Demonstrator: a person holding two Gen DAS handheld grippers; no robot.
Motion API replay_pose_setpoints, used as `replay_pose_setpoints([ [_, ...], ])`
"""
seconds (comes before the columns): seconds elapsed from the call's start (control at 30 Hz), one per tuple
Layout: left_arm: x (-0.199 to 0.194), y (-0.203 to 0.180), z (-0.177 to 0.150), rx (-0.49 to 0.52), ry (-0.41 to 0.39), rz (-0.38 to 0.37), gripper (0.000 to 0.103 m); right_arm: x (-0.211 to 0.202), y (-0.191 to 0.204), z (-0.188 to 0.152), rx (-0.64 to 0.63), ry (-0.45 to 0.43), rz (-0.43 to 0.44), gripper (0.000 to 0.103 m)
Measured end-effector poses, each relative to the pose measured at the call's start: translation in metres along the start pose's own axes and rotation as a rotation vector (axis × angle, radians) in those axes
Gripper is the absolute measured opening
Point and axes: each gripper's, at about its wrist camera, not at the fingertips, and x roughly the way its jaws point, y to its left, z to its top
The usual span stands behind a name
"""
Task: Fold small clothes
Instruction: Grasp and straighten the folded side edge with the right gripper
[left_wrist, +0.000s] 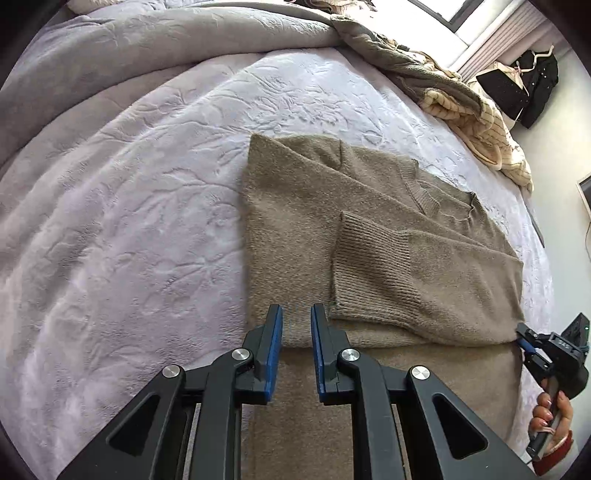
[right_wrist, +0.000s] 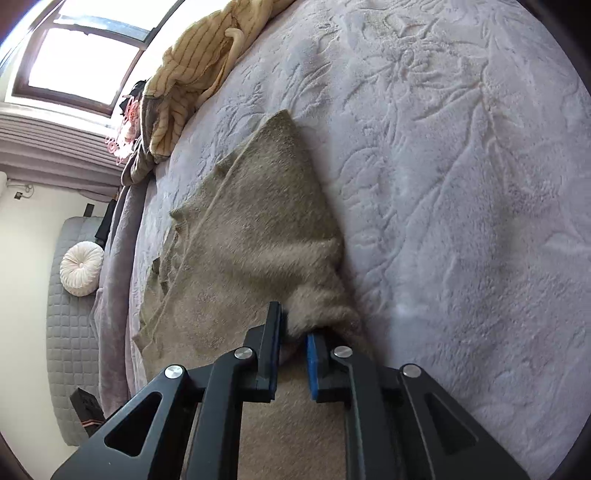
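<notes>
A tan knit sweater (left_wrist: 332, 229) lies partly folded on the lilac bedspread (left_wrist: 129, 221), one ribbed sleeve cuff (left_wrist: 365, 269) laid across its body. My left gripper (left_wrist: 296, 317) is open and empty, its blue pads just above the sweater's near folded edge. My right gripper (right_wrist: 295, 328) has a bunched corner of the sweater (right_wrist: 251, 236) between its fingers; the jaws stand slightly apart around the cloth. The right gripper also shows in the left wrist view (left_wrist: 526, 341) at the sweater's right corner, with the hand that holds it.
A grey blanket (left_wrist: 166, 44) is heaped at the far side of the bed. A cream striped garment (left_wrist: 476, 122) lies crumpled at the bed's far right corner. A window (right_wrist: 77, 55), grey headboard and round white cushion (right_wrist: 81, 268) lie beyond the bed edge.
</notes>
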Motion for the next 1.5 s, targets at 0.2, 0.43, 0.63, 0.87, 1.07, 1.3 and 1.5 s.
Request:
replay_pose_setpoints([
  [0.2, -0.007, -0.004, -0.007, 0.032, -0.043, 0.109, 0.1, 0.017, 0.06, -0.05, -0.035, 0.165, 0.237, 0.04],
  [0.43, -0.008, 0.004, -0.018, 0.013, -0.005, 0.119, 0.1, 0.12, 0.147, -0.103, -0.025, 0.362, 0.398, 0.041],
  [0.63, -0.009, 0.031, -0.027, -0.016, 0.045, 0.109, 0.1, 0.173, 0.153, -0.122, 0.143, 0.406, 0.332, 0.041],
  [0.87, -0.016, 0.047, -0.037, -0.023, 0.037, 0.099, 0.1, 0.177, 0.149, -0.122, 0.216, 0.313, 0.309, 0.008],
  [1.07, -0.027, 0.043, -0.036, 0.022, -0.005, 0.094, 0.1, 0.165, 0.165, -0.122, 0.061, 0.337, 0.29, 0.008],
  [1.3, -0.018, 0.004, -0.022, 0.093, -0.002, 0.073, 0.1, 0.143, 0.172, -0.115, -0.169, 0.415, 0.209, 0.035],
  [1.5, -0.008, -0.039, 0.001, 0.137, -0.025, 0.038, 0.1, 0.031, 0.115, -0.035, -0.247, 0.077, 0.004, 0.037],
])
